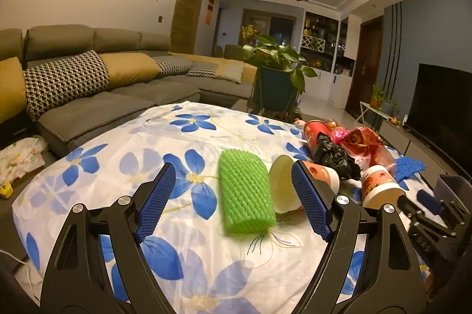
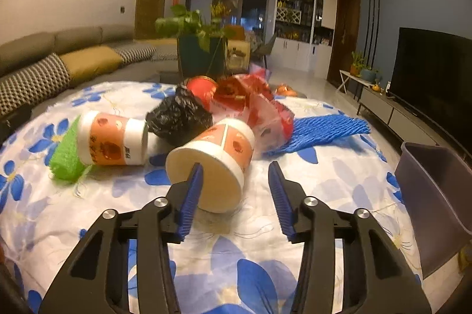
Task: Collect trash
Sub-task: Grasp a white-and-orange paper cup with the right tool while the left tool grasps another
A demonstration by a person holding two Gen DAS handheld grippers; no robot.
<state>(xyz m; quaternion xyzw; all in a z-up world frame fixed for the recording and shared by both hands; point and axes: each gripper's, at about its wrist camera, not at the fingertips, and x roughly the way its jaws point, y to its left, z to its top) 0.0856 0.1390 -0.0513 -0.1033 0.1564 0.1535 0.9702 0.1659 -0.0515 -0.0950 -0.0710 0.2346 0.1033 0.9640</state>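
Trash lies spread over the flowered tablecloth (image 2: 242, 249), and as far as I can see none of it is collected yet. The grey bin (image 2: 436, 196) stands at the right edge of the table, and the part of its inside that shows looks empty (the bottom is hidden from me).

On the cloth I count a green foam net (image 1: 244, 193), two paper cups on their sides, a black plastic bag (image 2: 180, 116), a red plastic bag (image 2: 253, 104), a red cup (image 2: 203, 88) behind them, and a blue foam net (image 2: 321, 131).

The right gripper (image 2: 236, 190) is nearest to work: its jaws stand partly apart, and its left pad is in front of the rim of the near paper cup (image 2: 218, 157), but the pads do not press it. The left gripper (image 1: 233, 202) is wide open above the green net, with the other paper cup (image 1: 298, 184) just beside it, and holds nothing.

I judge the task is at its very beginning; every piece remains to be moved.
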